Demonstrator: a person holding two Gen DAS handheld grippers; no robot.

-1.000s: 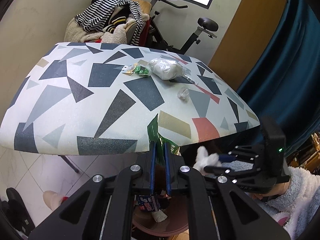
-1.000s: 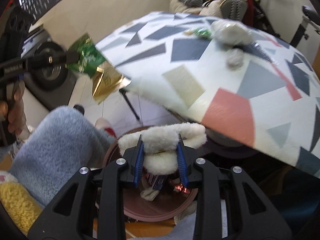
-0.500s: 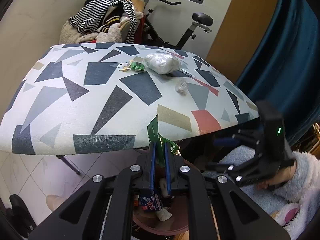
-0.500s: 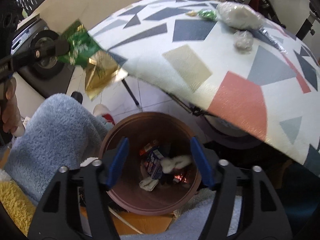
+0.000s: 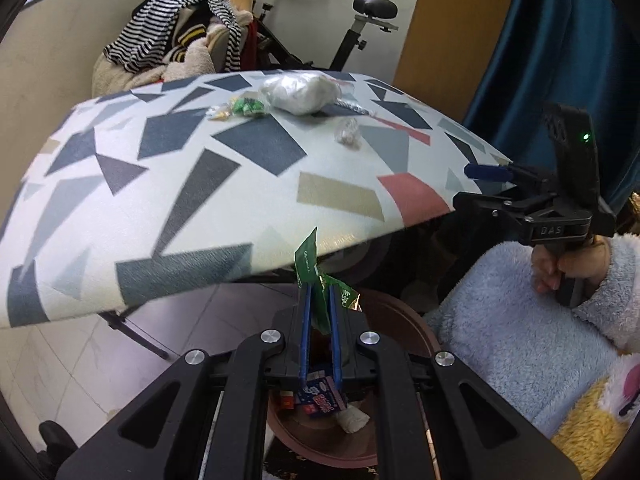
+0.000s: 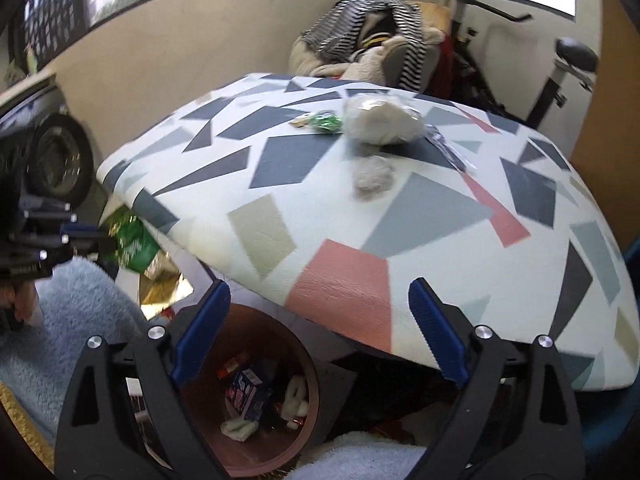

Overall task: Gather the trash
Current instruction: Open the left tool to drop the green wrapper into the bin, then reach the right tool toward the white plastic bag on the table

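Note:
My left gripper [image 5: 319, 300] is shut on a green foil wrapper [image 5: 316, 280] and holds it above the brown round bin [image 5: 404, 324]. In the right wrist view the same wrapper [image 6: 134, 246] hangs at the left, beside the table edge. My right gripper [image 6: 320, 320] is open and empty, above the bin [image 6: 304, 360], which holds a blue carton [image 6: 248, 394] and white scraps. On the patterned table [image 6: 340, 216] lie a white bag [image 6: 382, 122], a small crumpled clear wrapper [image 6: 372, 178] and a green and yellow wrapper [image 6: 322, 121].
A chair piled with striped clothes [image 5: 180, 48] and an exercise bike [image 5: 360, 20] stand behind the table. A blue curtain [image 5: 568, 48] hangs at the right. The person's fleece-clad legs [image 5: 508, 332] sit beside the bin. A folding table leg [image 5: 132, 332] stands on the tiled floor.
My right gripper opened and dropped the white fluffy piece into the bin, then rose toward the table. My left gripper kept its hold on the green wrapper.

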